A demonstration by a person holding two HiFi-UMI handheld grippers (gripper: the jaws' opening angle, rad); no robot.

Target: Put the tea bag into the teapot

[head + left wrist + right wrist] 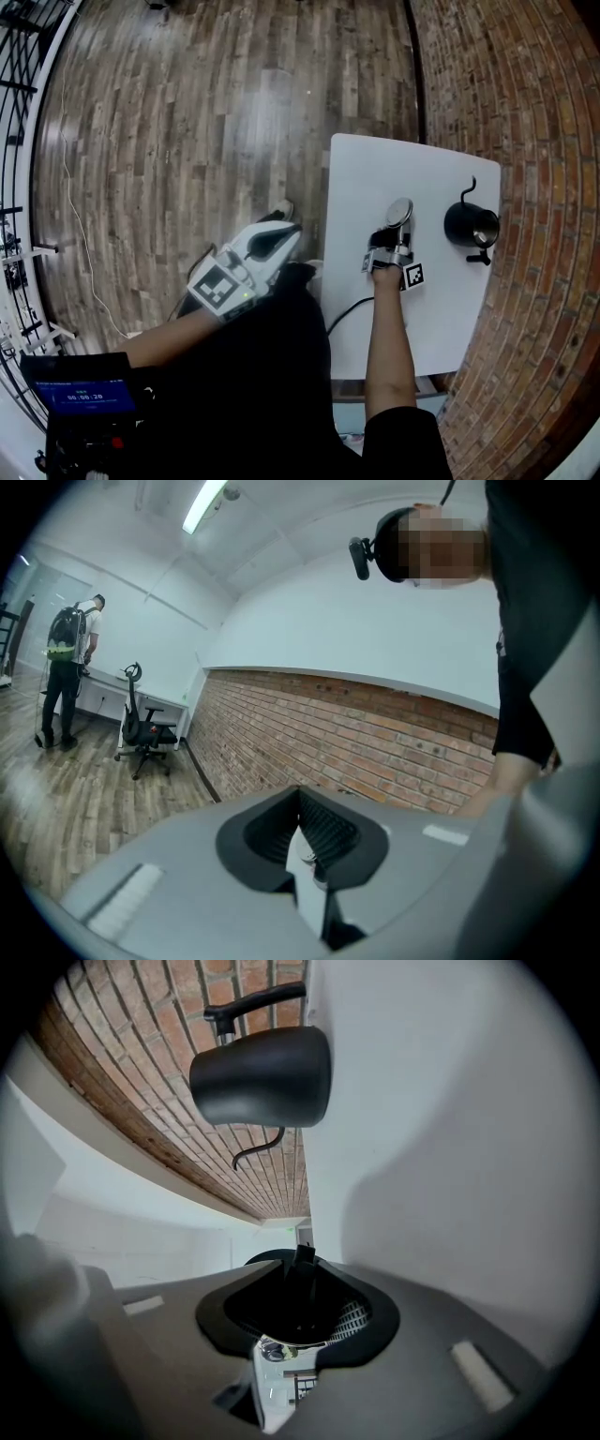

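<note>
Floor (216, 112): wood planks, grey-brown, mixed tones. A brick wall (525, 112) runs down the right of the head view, with a dark baseboard (415, 75) where it meets the planks. In the left gripper view the brick covers only the lower part, and a plain white wall (328, 621) sits above a pale ledge. The white table (366, 178) stands close by the brick. There's a black metal rack (17, 66) at the far left edge and a thin white cable (69, 187) trailing over the floor near it. The ceiling is white with one lit strip light (208, 503). At the far end a black office chair (145, 731) sits by a white desk (108, 680) along the wall, and a person with a backpack (67, 663) stands there.
</note>
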